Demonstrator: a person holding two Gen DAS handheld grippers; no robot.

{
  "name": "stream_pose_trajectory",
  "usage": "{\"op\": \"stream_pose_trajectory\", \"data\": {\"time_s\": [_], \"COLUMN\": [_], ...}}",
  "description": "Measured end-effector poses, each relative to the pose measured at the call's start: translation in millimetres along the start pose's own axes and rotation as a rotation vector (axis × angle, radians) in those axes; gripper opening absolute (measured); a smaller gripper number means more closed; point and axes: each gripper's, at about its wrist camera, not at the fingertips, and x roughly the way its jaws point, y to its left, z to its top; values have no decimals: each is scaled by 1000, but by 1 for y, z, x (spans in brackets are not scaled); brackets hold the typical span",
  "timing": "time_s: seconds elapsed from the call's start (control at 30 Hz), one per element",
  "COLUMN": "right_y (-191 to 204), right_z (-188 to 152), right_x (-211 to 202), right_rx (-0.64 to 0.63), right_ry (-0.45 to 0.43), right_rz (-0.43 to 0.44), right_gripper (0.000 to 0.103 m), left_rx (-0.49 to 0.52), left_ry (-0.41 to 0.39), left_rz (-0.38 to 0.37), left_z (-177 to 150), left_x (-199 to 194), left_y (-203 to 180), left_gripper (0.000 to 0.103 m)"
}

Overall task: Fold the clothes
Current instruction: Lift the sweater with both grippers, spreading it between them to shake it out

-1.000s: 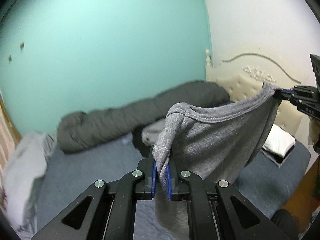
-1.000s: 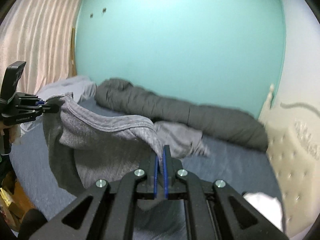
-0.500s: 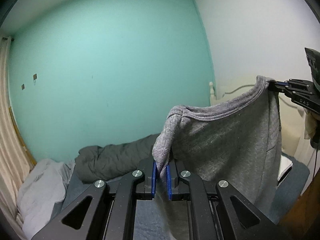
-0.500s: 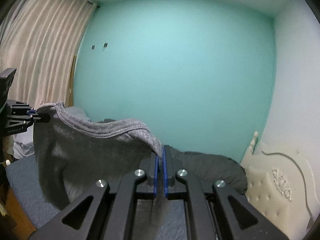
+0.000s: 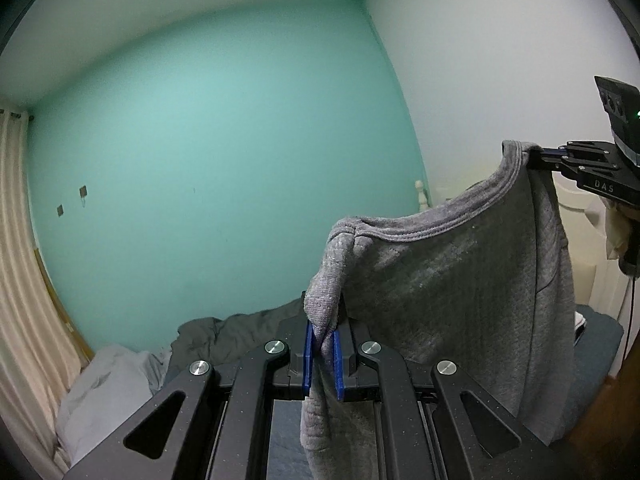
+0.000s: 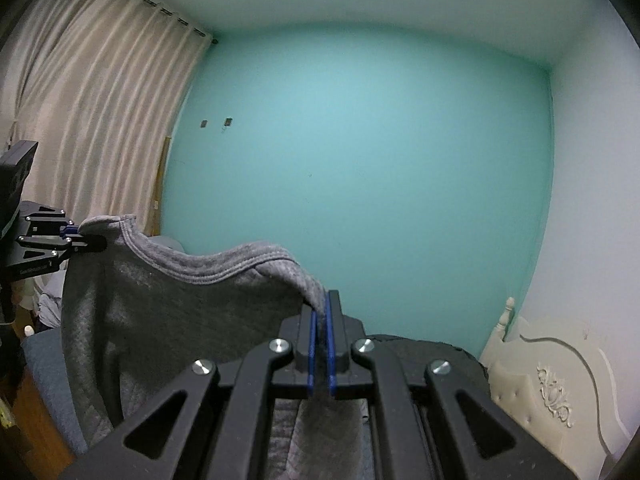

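Note:
A grey knit garment [image 5: 460, 292] hangs spread in the air between both grippers, its stitched neckline sagging along the top edge. My left gripper [image 5: 322, 332] is shut on one top corner, the cloth bunched between its blue pads. In the same view the right gripper [image 5: 538, 156] grips the other corner at the far right. From the right wrist view, my right gripper [image 6: 320, 312] is shut on the grey garment [image 6: 180, 320], and the left gripper [image 6: 80, 238] holds the far corner at the left. The garment's lower part hangs down behind the gripper bodies.
Below lies a bed with a blue sheet [image 5: 596, 340], a dark grey duvet [image 5: 240, 332] rolled along the teal wall and a pale blue blanket [image 5: 104, 384]. A cream headboard [image 6: 548, 376] stands at the right, beige curtains [image 6: 92, 120] at the left.
Both grippers have risen with the garment, lifting it well above the bed. The views now show mostly wall and ceiling; the bed has sunk to the bottom edge.

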Motion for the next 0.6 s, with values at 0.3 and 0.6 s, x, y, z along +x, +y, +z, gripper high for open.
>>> {"op": "stream_pose_trajectory", "data": {"time_s": [0.3, 0.6], "right_y": [5, 8], "right_z": [11, 34], "right_x": [-47, -71], "right_rx": [-10, -22], "right_ry": [-60, -106], "right_rz": [47, 59], "right_gripper": [4, 4], "left_rx": [19, -24], "left_ry": [-58, -86], "left_rz": [20, 1], "left_z": [9, 17], "left_x": [-36, -58], "left_y": [9, 21], "left_gripper": [8, 8]}}
